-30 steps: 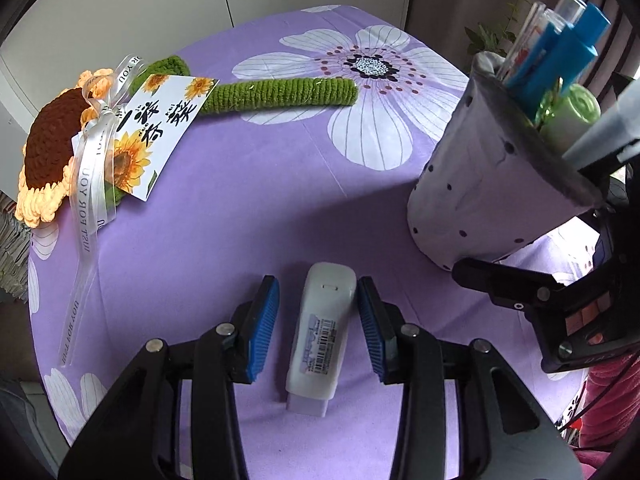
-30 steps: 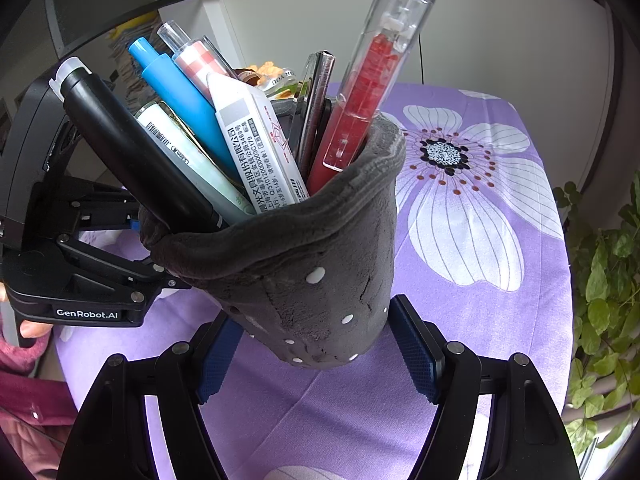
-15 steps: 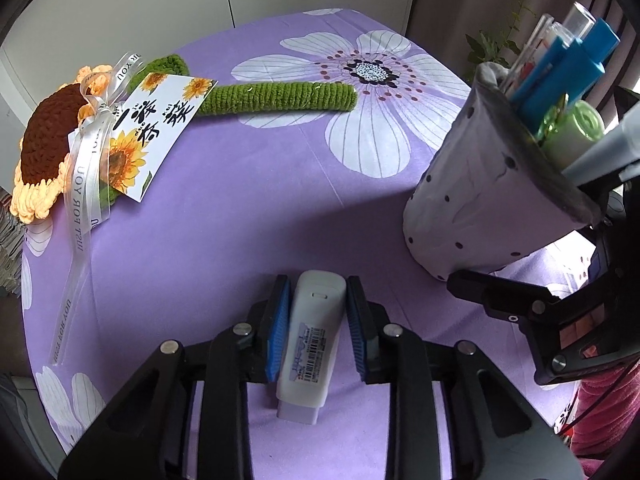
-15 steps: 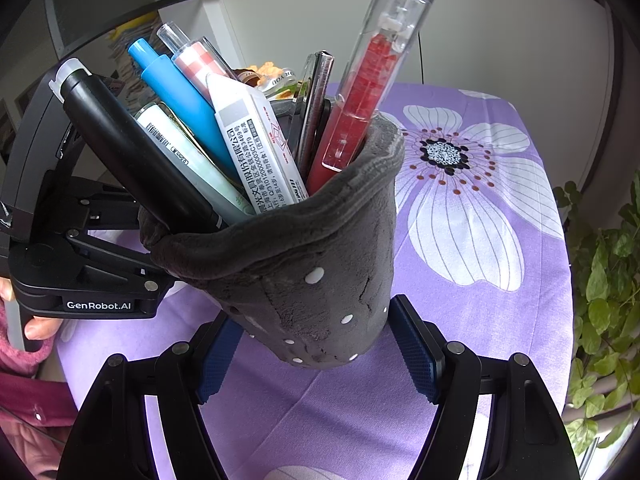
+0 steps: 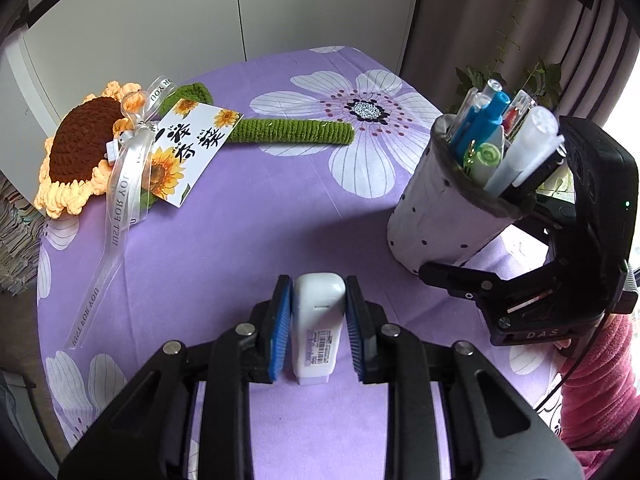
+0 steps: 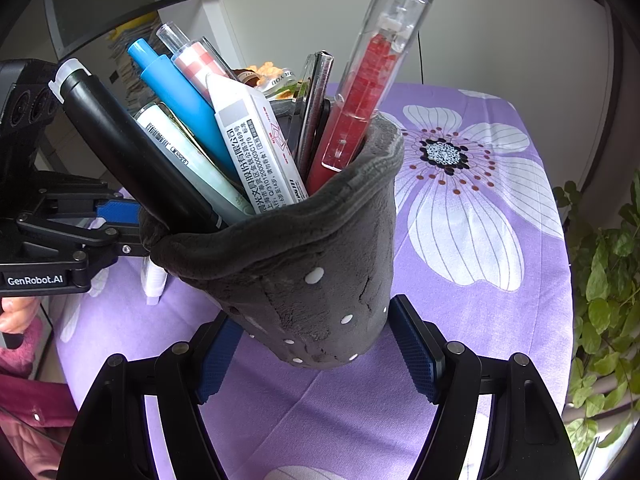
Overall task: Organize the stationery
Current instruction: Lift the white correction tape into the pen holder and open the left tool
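Note:
My left gripper (image 5: 318,304) is shut on a white correction-tape case with a barcode label (image 5: 318,326), held just above the purple cloth. The grey dotted fabric pen holder (image 5: 444,208) leans to the right, full of pens and markers. In the right wrist view the pen holder (image 6: 316,264) sits between the blue pads of my right gripper (image 6: 316,344), which grips its base. The white case (image 6: 154,280) and the left gripper (image 6: 116,210) show at the left behind the holder.
A crocheted sunflower (image 5: 84,152) with a green stem (image 5: 292,132), ribbon and greeting card (image 5: 188,152) lies at the back left of the purple flowered tablecloth (image 5: 240,220). A leafy plant (image 6: 600,280) stands beyond the table's right edge.
My left gripper closed on the white case and lifted it slightly; the view pulled back and up. The right gripper and pen holder stayed put.

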`<action>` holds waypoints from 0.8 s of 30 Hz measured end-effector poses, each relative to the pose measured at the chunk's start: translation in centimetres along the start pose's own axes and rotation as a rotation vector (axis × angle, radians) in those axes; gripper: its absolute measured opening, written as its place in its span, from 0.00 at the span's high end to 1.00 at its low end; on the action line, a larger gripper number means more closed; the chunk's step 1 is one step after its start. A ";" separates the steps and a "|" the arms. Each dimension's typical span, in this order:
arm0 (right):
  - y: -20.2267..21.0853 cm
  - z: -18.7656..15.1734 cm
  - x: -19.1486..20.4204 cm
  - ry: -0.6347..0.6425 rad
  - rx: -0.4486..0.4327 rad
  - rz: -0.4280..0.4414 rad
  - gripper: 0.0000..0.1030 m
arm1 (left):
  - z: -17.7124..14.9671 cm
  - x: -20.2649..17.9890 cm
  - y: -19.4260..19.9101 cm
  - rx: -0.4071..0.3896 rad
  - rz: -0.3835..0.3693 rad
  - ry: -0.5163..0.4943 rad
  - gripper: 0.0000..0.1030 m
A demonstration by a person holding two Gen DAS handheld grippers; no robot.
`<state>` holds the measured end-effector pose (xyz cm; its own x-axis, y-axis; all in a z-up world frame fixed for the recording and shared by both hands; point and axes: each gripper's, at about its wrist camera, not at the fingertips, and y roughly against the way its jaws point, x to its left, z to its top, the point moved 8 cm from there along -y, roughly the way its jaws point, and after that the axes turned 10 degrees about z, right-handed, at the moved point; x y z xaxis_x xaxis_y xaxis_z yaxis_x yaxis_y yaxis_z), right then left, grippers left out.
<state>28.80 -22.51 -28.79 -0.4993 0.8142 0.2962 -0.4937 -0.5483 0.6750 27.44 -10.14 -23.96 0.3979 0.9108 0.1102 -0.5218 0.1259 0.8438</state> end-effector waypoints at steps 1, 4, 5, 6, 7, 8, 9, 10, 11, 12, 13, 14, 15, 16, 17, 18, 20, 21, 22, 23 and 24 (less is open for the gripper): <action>0.0 0.0 0.0 0.000 0.000 0.000 0.27 | -0.1 0.1 0.4 -0.004 -0.006 0.005 0.77; 0.0 0.0 0.0 0.000 0.000 0.000 0.27 | 0.3 0.2 1.3 -0.023 -0.024 0.021 0.77; 0.0 0.0 0.0 0.000 0.000 0.000 0.27 | 0.5 0.2 1.7 -0.033 -0.031 0.024 0.77; 0.0 0.0 0.0 0.000 0.000 0.000 0.27 | 0.6 0.3 2.3 -0.044 -0.036 0.025 0.77; 0.0 0.0 0.0 0.000 0.000 0.000 0.27 | 0.8 0.3 2.9 -0.057 -0.039 0.026 0.77; 0.0 0.0 0.0 0.000 0.000 0.000 0.27 | 1.0 0.3 3.4 -0.070 -0.042 0.025 0.77; 0.0 0.0 0.0 0.000 0.000 0.000 0.27 | 1.2 0.2 4.1 -0.083 -0.045 0.024 0.77; 0.0 0.0 0.0 0.000 0.000 0.000 0.27 | 1.7 0.2 4.6 -0.098 -0.049 0.021 0.77; 0.0 0.0 0.0 0.000 0.000 0.000 0.27 | 2.1 0.1 5.2 -0.114 -0.053 0.017 0.77; 0.0 0.0 0.0 0.000 0.000 0.000 0.27 | 2.5 0.0 5.9 -0.132 -0.059 0.015 0.77; 0.0 0.0 0.0 0.000 0.000 0.000 0.27 | 3.1 -0.1 6.6 -0.151 -0.069 0.014 0.77; 0.0 0.0 0.1 0.000 0.000 0.000 0.27 | 3.6 -0.2 7.5 -0.172 -0.079 0.011 0.77; 0.0 0.0 0.0 0.000 0.000 0.000 0.27 | 4.2 -0.3 8.4 -0.194 -0.089 0.008 0.77; 0.0 0.0 0.0 0.000 0.000 0.000 0.27 | 4.8 -0.4 9.4 -0.217 -0.101 0.004 0.77; 0.0 0.0 0.1 0.000 0.000 0.000 0.27 | 5.3 -0.7 10.4 -0.240 -0.114 0.000 0.77; 0.0 0.0 0.1 0.000 0.000 0.000 0.27 | 5.9 -0.9 11.3 -0.262 -0.127 -0.004 0.77; -0.1 0.0 0.1 -0.001 0.000 0.001 0.27 | 7.0 -1.6 12.9 -0.304 -0.153 -0.014 0.77; 0.0 0.0 0.1 0.000 0.000 0.000 0.27 | 7.5 -2.0 13.6 -0.323 -0.162 -0.021 0.77; -0.1 0.0 0.1 -0.001 0.000 0.000 0.27 | 8.0 -2.5 14.0 -0.339 -0.168 -0.028 0.77; -0.1 0.0 0.1 -0.001 0.000 0.000 0.27 | 8.4 -3.0 14.3 -0.350 -0.174 -0.039 0.77; 0.0 0.0 0.1 -0.001 -0.001 0.001 0.27 | 8.8 -3.6 14.3 -0.355 -0.184 -0.050 0.77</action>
<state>28.78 -22.44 -28.80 -0.4990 0.8139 0.2977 -0.4937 -0.5493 0.6742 25.17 -15.05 -7.64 0.5403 0.8414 0.0071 -0.6633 0.4207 0.6189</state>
